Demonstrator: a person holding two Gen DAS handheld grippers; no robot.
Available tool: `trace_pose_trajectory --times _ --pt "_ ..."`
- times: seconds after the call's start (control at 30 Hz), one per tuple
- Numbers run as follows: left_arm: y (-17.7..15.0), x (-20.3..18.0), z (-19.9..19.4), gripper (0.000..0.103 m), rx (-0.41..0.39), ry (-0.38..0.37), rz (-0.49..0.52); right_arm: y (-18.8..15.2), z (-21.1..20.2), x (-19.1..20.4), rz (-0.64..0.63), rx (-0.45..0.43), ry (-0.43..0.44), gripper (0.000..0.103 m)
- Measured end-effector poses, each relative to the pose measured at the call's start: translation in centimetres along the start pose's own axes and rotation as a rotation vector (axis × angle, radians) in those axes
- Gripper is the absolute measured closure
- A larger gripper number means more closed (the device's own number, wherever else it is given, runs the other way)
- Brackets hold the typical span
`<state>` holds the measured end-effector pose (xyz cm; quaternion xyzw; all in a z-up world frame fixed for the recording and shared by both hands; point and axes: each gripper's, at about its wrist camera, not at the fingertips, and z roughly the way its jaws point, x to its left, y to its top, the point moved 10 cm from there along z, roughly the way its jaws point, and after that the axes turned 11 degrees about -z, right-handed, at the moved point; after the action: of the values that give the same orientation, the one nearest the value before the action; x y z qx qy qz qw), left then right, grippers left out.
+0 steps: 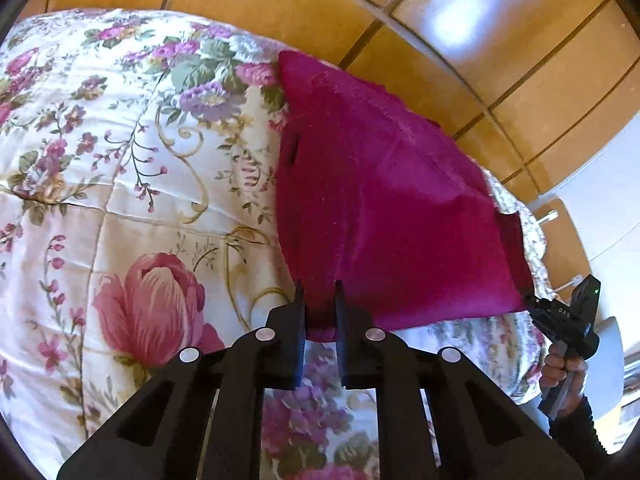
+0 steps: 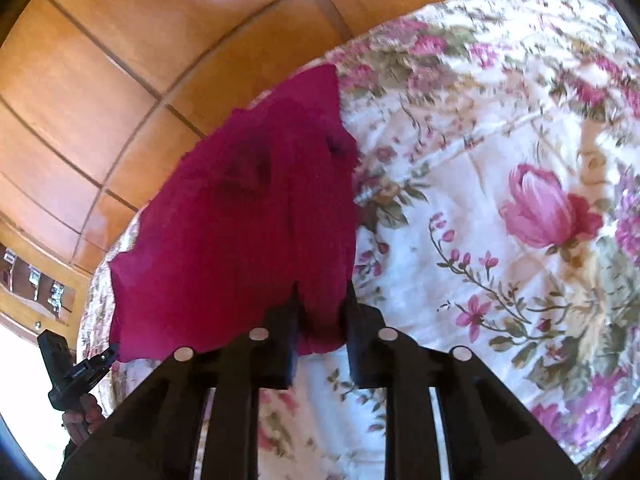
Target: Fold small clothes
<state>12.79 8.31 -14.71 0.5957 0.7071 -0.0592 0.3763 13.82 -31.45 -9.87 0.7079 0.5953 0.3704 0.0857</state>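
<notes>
Floral quilt (image 1: 120, 184) (wooden wardrobe (image 1: 440, 40) behind) bears a magenta garment (image 1: 380, 200), gripped by both left tongs (image 1: 319, 292) and right tongs (image 2: 322, 292).

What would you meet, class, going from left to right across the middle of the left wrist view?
Floral quilt → magenta garment → wooden floor.
</notes>
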Motion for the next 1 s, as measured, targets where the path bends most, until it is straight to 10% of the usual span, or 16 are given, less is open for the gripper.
trace_pose_trajectory --times 0.53,0.7,1.0 --pt "-11.8 2.5 -7.1 0.090 0.083 -0.010 -0.051 -10.6 -6.8 1.3 -0.082 0.181 0.028 0.087" --pt "-9.6 2.4 -7.1 0.061 0.029 0.073 0.006 -7.3 -6.3 1.3 -0.143 0.113 -0.056 0.043" --pt "-3.3 1.6 -6.7 0.040 -0.078 0.104 0.056 -1.3 -2.9 1.4 -0.368 0.029 -0.251 0.043"
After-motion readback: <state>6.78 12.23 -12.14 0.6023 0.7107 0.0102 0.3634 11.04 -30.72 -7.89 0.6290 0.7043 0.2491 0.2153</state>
